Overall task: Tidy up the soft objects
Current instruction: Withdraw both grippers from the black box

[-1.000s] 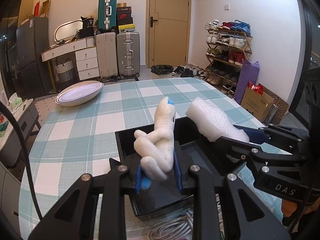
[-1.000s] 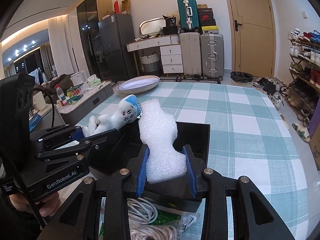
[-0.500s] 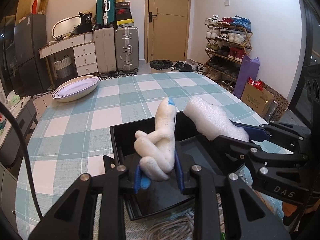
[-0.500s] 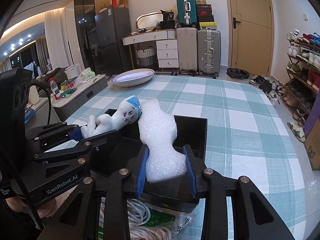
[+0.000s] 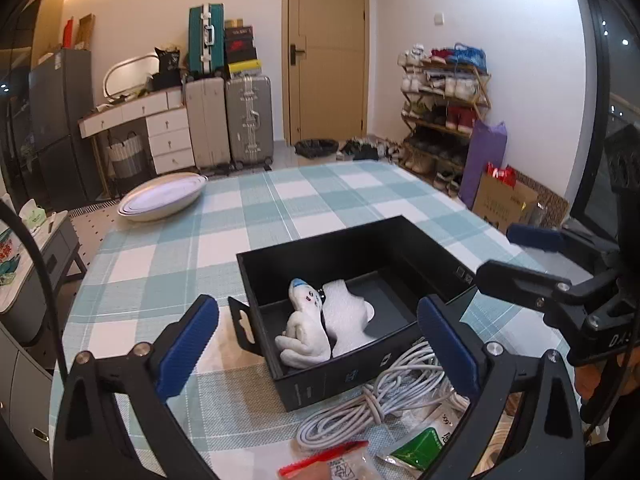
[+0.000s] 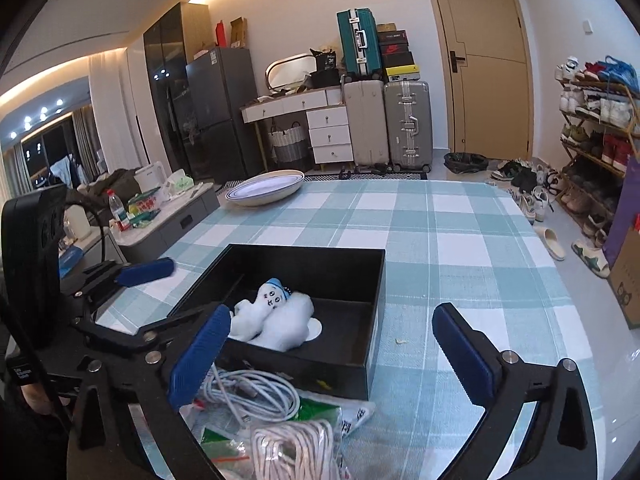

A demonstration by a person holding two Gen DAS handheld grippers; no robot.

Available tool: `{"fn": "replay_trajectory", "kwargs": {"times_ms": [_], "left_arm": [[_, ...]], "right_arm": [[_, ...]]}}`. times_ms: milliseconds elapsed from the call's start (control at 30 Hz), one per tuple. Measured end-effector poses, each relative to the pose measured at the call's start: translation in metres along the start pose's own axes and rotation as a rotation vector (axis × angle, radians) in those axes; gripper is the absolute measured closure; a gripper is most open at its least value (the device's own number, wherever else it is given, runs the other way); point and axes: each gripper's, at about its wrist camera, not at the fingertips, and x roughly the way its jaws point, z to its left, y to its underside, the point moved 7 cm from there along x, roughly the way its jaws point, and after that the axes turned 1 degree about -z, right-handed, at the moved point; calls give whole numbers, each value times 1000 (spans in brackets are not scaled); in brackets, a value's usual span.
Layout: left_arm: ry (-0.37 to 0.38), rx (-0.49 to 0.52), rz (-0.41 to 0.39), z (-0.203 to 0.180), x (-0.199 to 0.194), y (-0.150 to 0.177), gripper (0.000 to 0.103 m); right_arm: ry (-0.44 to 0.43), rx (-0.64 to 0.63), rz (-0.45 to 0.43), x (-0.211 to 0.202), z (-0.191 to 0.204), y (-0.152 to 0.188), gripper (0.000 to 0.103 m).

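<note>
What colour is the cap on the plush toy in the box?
Blue, on a white plush toy; clearest in the right wrist view.

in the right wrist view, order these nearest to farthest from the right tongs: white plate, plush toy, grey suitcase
1. plush toy, lying in the black box just ahead of the right tongs
2. white plate, far left table edge
3. grey suitcase, by the back wall
</note>
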Motion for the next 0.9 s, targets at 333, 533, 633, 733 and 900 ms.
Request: {"fn": "replay_trajectory", "kwargs": {"times_ms": [333,533,633,733,900], "left_arm": [[-53,-35,-28,16,-34,13,0],[-74,-61,-16,24,-40,24,0],[-66,-65,-10,25,-42,31,0],[-80,-58,-2,25,-44,38,0],[-94,-41,11,24,-45,48,0]], "right_arm": [[-8,-10,4,-35,4,26,0],[-47,24,19,-49,7,44,0],[-63,21,6,-57,10,51,0],[-55,6,-41,-68,12,55,0],[-31,-45,-35,-78,19,67,0]]}}
